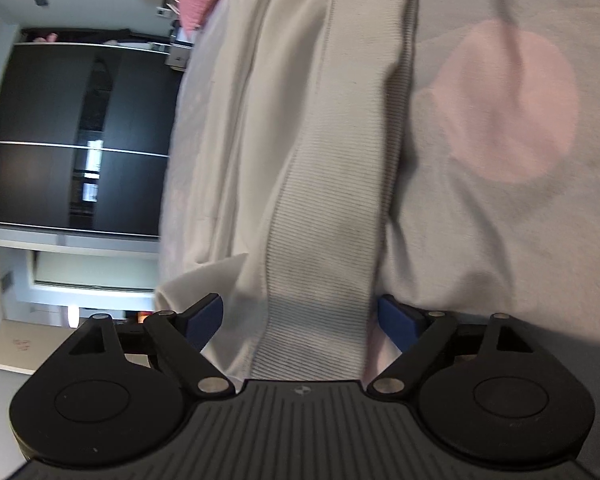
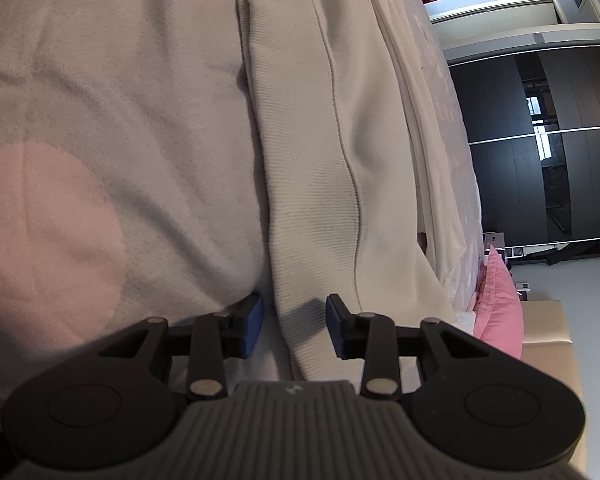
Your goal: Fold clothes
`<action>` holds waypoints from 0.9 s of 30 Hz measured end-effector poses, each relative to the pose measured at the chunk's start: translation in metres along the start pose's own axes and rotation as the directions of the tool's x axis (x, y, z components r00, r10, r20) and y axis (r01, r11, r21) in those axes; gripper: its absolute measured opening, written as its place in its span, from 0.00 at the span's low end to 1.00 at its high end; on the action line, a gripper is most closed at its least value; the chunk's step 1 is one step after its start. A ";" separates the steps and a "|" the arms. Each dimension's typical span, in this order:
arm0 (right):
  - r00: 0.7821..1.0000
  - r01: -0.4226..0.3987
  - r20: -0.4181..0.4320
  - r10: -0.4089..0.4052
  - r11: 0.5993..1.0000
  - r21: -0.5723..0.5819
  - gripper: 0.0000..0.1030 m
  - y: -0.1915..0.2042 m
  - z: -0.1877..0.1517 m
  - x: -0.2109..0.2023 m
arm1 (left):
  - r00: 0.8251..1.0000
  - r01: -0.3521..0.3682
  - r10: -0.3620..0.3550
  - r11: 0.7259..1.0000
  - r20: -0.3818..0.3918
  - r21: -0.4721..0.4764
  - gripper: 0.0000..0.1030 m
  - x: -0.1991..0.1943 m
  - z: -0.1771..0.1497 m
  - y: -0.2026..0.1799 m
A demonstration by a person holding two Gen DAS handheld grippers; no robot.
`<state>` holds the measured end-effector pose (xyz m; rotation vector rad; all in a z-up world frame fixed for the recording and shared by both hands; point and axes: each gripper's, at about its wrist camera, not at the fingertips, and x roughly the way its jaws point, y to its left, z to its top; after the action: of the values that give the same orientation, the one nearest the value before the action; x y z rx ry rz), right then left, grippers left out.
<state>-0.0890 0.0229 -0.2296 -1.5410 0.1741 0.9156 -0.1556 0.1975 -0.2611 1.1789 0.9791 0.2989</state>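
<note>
1. A bed (image 1: 500, 240) with a grey cover and big pink dots is seen in both views, and a dark wardrobe (image 1: 80, 140) is seen behind it.
2. A pink pillow (image 2: 500, 300) is seen at the bed's edge.
3. A cream top (image 1: 320, 160) is laid along the bed, with its ribbed hem towards both cameras.
4. The left tongs (image 1: 300, 322) are held wide apart, and the ribbed hem is seen between the blue pads (image 1: 206, 316) without being pinched.
5. The right tongs (image 2: 294, 326) are also spread, and the hem's corner is seen between them, not squeezed.
</note>
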 end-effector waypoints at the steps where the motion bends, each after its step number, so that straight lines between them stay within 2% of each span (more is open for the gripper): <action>1: 1.000 0.005 0.001 -0.005 1.000 -0.004 0.38 0.000 -0.001 0.000 | 1.000 -0.015 0.015 1.000 -0.003 0.003 0.80 -0.002 0.000 -0.002; 6: 0.999 0.037 -0.018 -0.037 0.999 -0.024 0.39 0.016 -0.009 -0.015 | 0.998 -0.051 0.050 0.999 -0.045 -0.009 0.76 -0.002 0.002 0.001; 11: 0.997 0.062 -0.049 -0.065 0.997 -0.050 0.39 0.014 -0.011 -0.009 | 0.993 -0.057 0.058 0.998 -0.103 0.021 0.71 0.002 0.001 0.001; 12: 0.996 0.071 -0.055 -0.074 0.996 -0.061 0.40 0.014 -0.011 -0.007 | 0.993 -0.057 0.059 0.998 -0.100 0.029 0.70 0.000 0.001 0.000; 17: 0.992 0.104 -0.063 -0.109 0.991 -0.081 0.48 0.018 -0.011 -0.004 | 0.998 -0.059 0.061 0.992 -0.017 0.108 0.54 -0.008 0.001 -0.019; 18: 0.992 0.109 -0.058 -0.114 0.991 -0.081 0.48 0.019 -0.010 -0.004 | 0.998 -0.063 0.064 0.990 0.000 0.123 0.53 -0.010 0.001 -0.023; 20: 0.991 0.119 -0.046 -0.123 0.990 -0.077 0.48 0.022 -0.010 -0.006 | 0.998 -0.059 0.059 0.994 0.000 0.097 0.56 -0.010 0.001 -0.020; 24: 0.991 0.125 -0.042 -0.128 0.990 -0.064 0.48 0.021 -0.012 -0.007 | 0.996 -0.071 0.071 0.997 -0.054 0.002 0.58 -0.007 -0.002 -0.007; 27: 0.990 0.128 -0.048 -0.132 0.990 -0.064 0.45 0.020 -0.013 -0.005 | 0.998 -0.044 0.042 0.998 -0.046 -0.051 0.49 -0.011 -0.001 0.001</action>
<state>-0.0989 0.0047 -0.2430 -1.6137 0.0827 0.7843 -0.1627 0.1916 -0.2546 1.1512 0.9804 0.3846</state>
